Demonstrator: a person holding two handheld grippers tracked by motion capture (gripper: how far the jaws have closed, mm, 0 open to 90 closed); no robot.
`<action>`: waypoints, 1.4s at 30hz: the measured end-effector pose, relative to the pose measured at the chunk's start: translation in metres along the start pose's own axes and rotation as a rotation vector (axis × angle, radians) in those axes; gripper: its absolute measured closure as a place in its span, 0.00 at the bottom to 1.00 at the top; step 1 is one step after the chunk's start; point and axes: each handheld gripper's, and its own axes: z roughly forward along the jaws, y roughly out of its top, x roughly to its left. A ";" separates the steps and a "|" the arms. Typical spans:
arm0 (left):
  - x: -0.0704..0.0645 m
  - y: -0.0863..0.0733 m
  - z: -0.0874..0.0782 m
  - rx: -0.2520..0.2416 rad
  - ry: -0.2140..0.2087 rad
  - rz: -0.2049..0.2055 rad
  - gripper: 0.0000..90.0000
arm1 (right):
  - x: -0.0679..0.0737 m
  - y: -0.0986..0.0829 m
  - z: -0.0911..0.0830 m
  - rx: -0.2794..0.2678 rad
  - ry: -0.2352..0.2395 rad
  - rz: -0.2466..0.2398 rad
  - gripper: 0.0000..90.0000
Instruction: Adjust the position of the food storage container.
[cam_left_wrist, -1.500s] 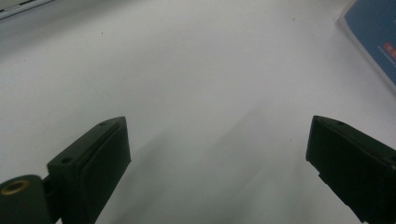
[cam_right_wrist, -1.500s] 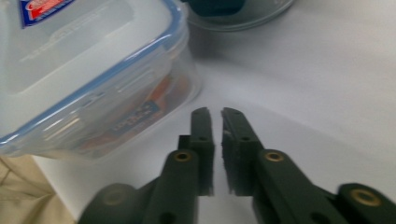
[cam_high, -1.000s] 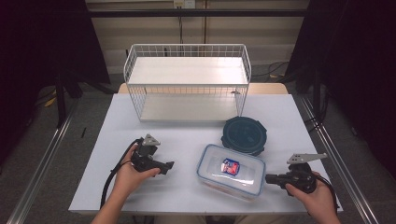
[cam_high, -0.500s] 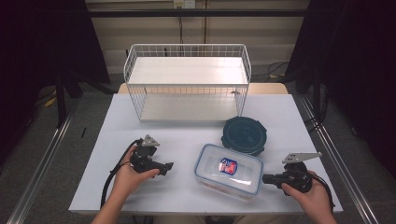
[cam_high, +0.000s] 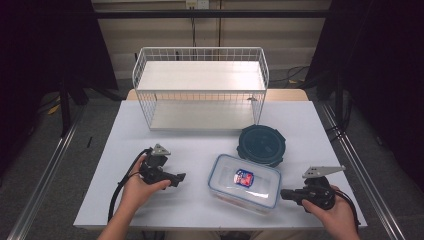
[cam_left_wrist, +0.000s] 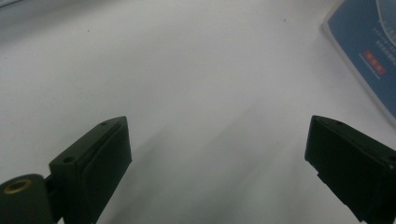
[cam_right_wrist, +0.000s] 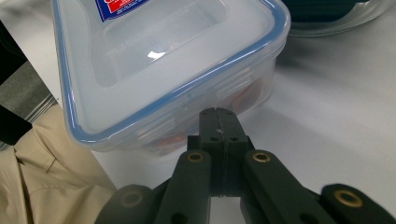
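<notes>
Fingers of the right gripper (cam_right_wrist: 218, 122) pressed together against the clear container (cam_right_wrist: 163, 60); left gripper (cam_left_wrist: 219, 154) wide open.

— Where do you have the food box (cam_high: 244, 183)?
— On the surface (cam_high: 200, 145), between your left tool (cam_high: 176, 177) and right tool (cam_high: 286, 193).
— And behind it?
— The round lid (cam_high: 261, 145) just behind; the wire basket (cam_high: 200, 90) at the far edge.

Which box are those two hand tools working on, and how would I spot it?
Start at the white wire rack at the table's far side, then come toward the person. Between the two hands lies a clear rectangular box, beside a round dark-lidded container. Its blue-rimmed lid carries a small red-and-blue sticker.
</notes>
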 end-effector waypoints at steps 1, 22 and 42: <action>0.000 0.000 0.000 0.005 0.000 0.005 0.08 | 0.000 0.000 0.000 -0.001 -0.003 0.001 1.00; 0.004 -0.004 -0.008 0.014 -0.006 -0.015 0.06 | 0.007 0.021 0.029 -0.021 -0.019 -0.022 1.00; 0.018 -0.014 -0.022 0.016 0.015 -0.059 0.07 | 0.027 0.054 0.067 -0.025 -0.049 -0.019 1.00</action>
